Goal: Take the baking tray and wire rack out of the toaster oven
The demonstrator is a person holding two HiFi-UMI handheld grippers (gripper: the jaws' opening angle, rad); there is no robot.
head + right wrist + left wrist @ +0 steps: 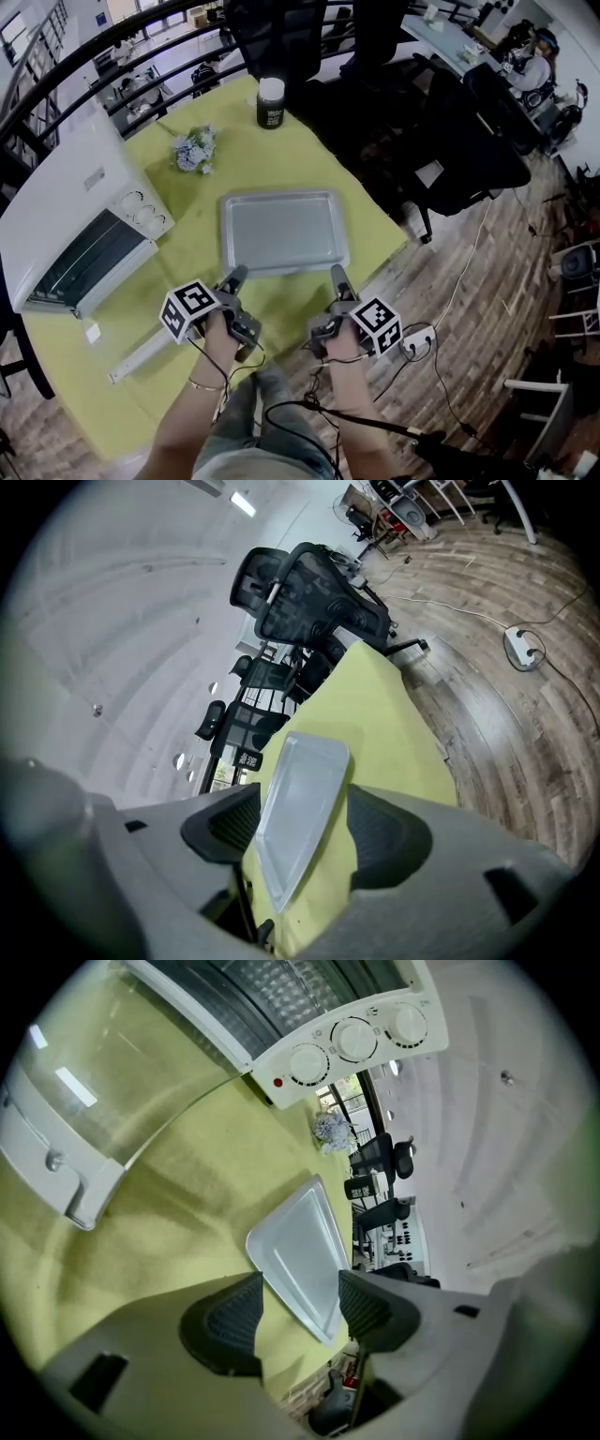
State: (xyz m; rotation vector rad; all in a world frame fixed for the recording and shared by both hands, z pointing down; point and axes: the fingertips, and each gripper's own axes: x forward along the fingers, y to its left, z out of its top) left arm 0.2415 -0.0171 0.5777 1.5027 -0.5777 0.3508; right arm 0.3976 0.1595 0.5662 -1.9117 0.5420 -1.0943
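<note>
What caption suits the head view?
Left tongs and right tongs, open, close to the baking tray on the table.

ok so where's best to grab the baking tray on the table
The raised rim along the near long edge of the baking tray, coming from the person's side. It lies flat on the table, so only that lip offers something to pinch; the left gripper and right gripper, one near each corner, would probably keep it level.
</note>
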